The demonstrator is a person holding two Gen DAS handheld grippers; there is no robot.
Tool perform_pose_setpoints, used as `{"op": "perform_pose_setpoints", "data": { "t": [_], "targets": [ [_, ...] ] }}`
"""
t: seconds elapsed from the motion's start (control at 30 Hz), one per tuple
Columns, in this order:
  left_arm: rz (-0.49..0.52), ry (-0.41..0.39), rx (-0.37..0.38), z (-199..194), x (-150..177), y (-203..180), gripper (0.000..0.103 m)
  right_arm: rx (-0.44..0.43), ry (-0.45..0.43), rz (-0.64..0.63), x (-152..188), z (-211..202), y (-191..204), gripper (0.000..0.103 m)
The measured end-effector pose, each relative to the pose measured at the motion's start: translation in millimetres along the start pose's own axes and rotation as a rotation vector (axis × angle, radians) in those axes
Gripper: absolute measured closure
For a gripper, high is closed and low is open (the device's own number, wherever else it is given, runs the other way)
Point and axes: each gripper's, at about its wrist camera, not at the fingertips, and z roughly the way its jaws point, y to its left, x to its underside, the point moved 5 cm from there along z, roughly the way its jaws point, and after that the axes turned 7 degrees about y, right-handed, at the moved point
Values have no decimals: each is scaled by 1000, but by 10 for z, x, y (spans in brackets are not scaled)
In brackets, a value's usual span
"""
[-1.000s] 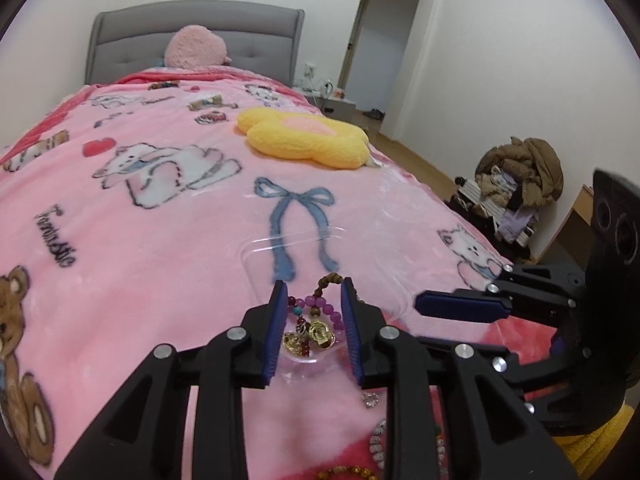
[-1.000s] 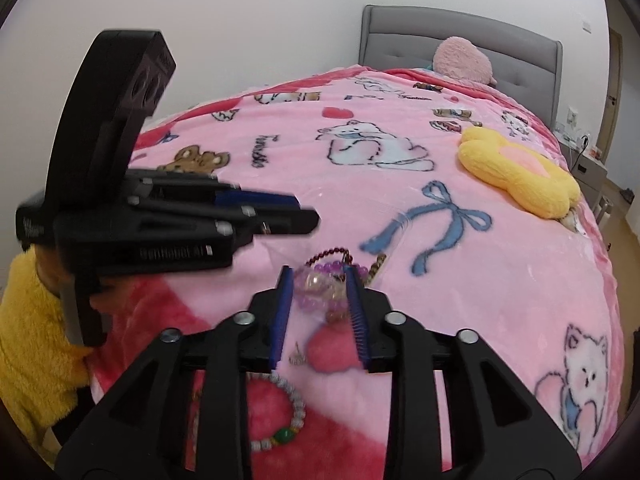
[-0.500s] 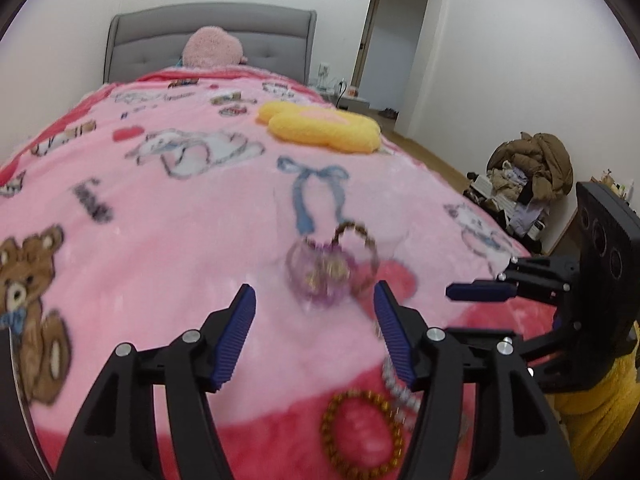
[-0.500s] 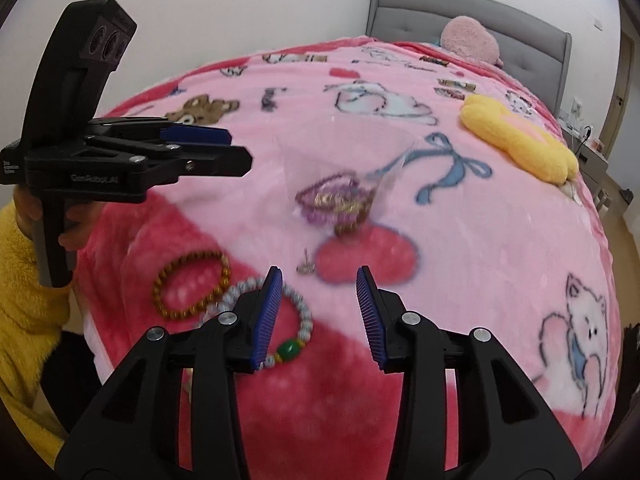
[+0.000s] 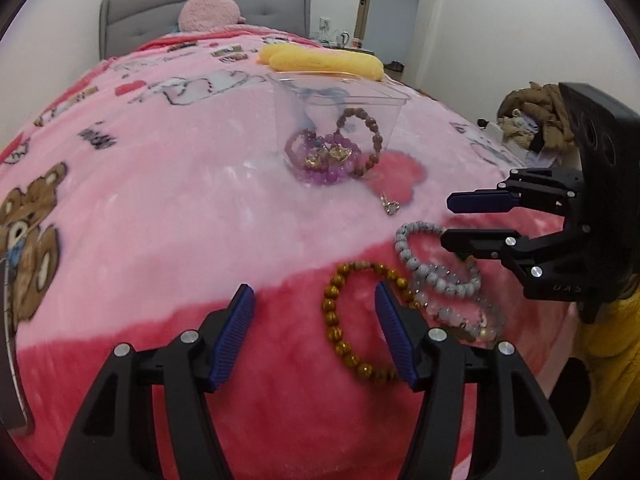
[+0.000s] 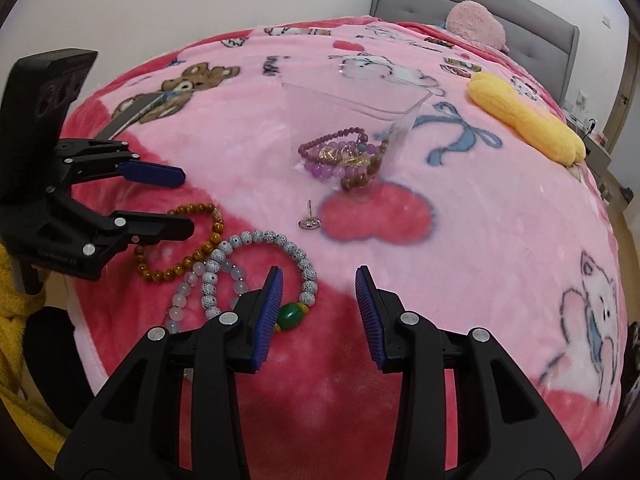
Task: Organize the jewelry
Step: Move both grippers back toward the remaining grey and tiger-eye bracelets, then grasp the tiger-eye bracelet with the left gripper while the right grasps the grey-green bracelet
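A clear plastic cup (image 5: 336,100) (image 6: 352,96) stands on the pink blanket and holds purple, brown and gold bracelets (image 5: 332,152) (image 6: 344,156). Loose on the blanket lie a small earring (image 5: 390,206) (image 6: 310,220), an amber bead bracelet (image 5: 340,316) (image 6: 180,240), a grey speckled bracelet with a green bead (image 5: 436,260) (image 6: 276,264) and a pale bead bracelet (image 6: 188,292). My left gripper (image 5: 316,332) (image 6: 184,200) is open and empty beside the amber bracelet. My right gripper (image 6: 320,312) (image 5: 448,220) is open and empty over the speckled bracelet.
A yellow plush cushion (image 5: 324,60) (image 6: 524,120) lies behind the cup. A pink pillow (image 5: 210,12) rests at the grey headboard (image 5: 160,12). A pile of clothes (image 5: 532,116) sits on the floor at the right. The bed's near edge is just below the grippers.
Both grippers opened, let go of the cup and drew back toward the bed's near edge. The cup now stands alone, and the loose bracelets have come into view.
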Motion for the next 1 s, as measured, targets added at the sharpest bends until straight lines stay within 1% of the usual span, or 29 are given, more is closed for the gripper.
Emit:
{"op": "perform_pose_setpoints", "data": {
  "t": [0.1, 0.13, 0.17, 0.2, 0.23, 0.3, 0.37, 0.6, 0.67, 0.7, 0.77, 0.87, 0.97, 1.0],
  "targets": [
    [7, 10, -24, 9, 35, -23, 41, 2, 13, -6, 4, 54, 23, 74],
    [13, 6, -27, 5, 37, -34, 42, 7, 16, -13, 7, 69, 40, 74],
    [20, 5, -36, 11, 38, -36, 43, 13, 17, -17, 5, 78, 51, 74],
    [19, 6, -56, 18, 46, -28, 48, 19, 18, -22, 3, 85, 57, 75],
    [14, 5, -64, 18, 54, -23, 50, 27, 21, -34, 6, 91, 77, 77],
    [14, -2, -75, 10, 65, -29, 54, 31, 22, -47, 5, 100, 106, 81],
    [29, -4, -102, 16, 77, -44, 58, 34, 26, -57, 3, 110, 125, 84],
    [39, -9, -110, 20, 87, -63, 69, 36, 29, -70, 1, 138, 159, 88],
    [41, -12, -117, 19, 89, -66, 77, 41, 24, -75, -8, 131, 164, 92],
    [45, -12, -117, 20, 86, -74, 79, 42, 24, -80, -17, 132, 177, 93],
    [54, -17, -120, 15, 85, -89, 85, 50, 18, -84, -25, 125, 194, 95],
    [57, -20, -123, 12, 89, -106, 87, 46, 10, -86, -42, 121, 211, 95],
    [53, -26, -120, -3, 90, -110, 93, 20, 1, -63, -52, 103, 195, 95],
    [49, -29, -115, -11, 87, -109, 93, 8, 0, -59, -57, 95, 195, 95]
  ]
}}
